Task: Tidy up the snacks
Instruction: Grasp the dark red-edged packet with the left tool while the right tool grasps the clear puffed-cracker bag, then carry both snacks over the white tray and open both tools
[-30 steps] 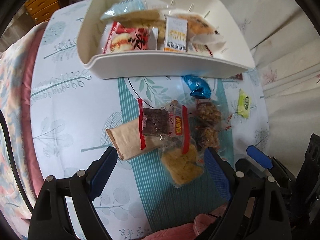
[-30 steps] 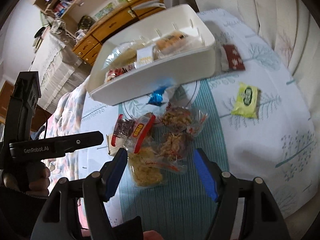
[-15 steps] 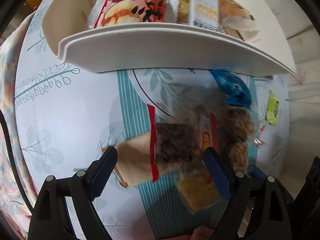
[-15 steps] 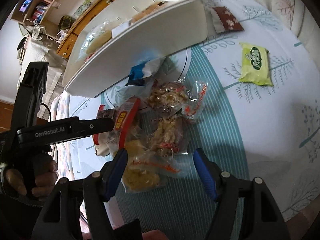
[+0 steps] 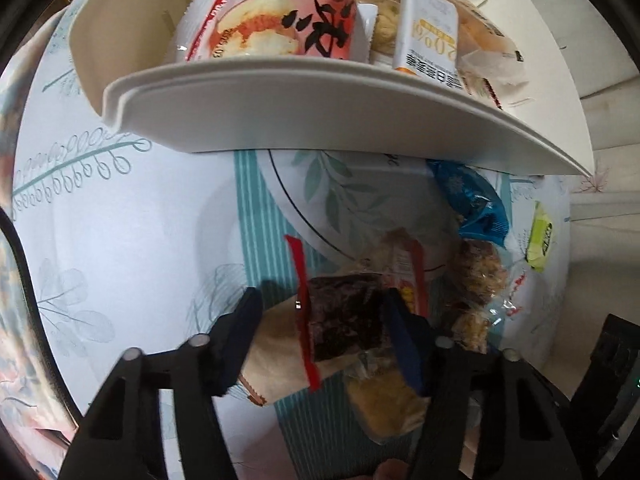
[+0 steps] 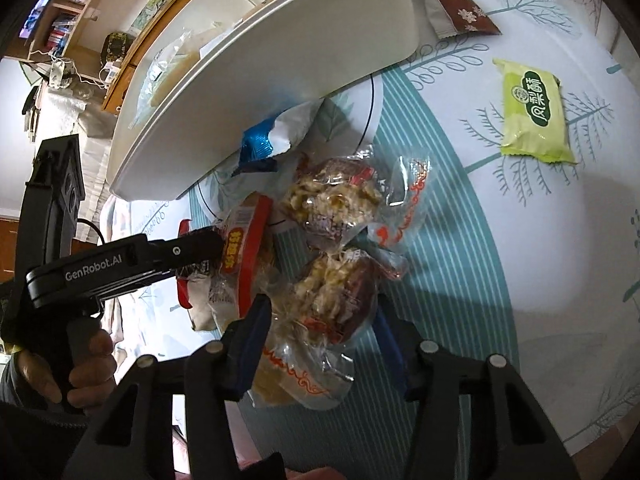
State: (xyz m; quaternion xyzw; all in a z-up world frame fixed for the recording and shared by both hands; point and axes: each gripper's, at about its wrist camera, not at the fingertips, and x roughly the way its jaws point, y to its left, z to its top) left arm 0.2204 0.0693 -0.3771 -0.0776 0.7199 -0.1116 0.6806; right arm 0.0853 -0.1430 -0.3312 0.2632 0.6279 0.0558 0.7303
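Note:
Loose snacks lie on a patterned cloth in front of a white bin (image 5: 320,120) that holds several packets. My left gripper (image 5: 324,312) points down over a dark brownie pack with red edges (image 5: 344,316), which lies on a beige packet (image 5: 272,352). Its jaws are closing with the pack between them; the left pad stands clear of it. My right gripper (image 6: 320,320) straddles a clear-wrapped nut snack (image 6: 336,296). Its jaws are closing and both pads touch the wrap. One finger (image 6: 196,248) of the left gripper shows in the right wrist view.
A second nut snack (image 6: 332,204), a blue wrapper (image 6: 260,144) under the bin's rim, a yellow cake pack (image 5: 388,404), a green packet (image 6: 534,120) and a maroon packet (image 6: 460,12) lie around. A person's hand (image 6: 84,360) holds the left gripper. Shelves stand beyond.
Both grippers have come down closer to the snacks. Both pairs of jaws have narrowed, the left around the brownie pack, the right around the nut snack.

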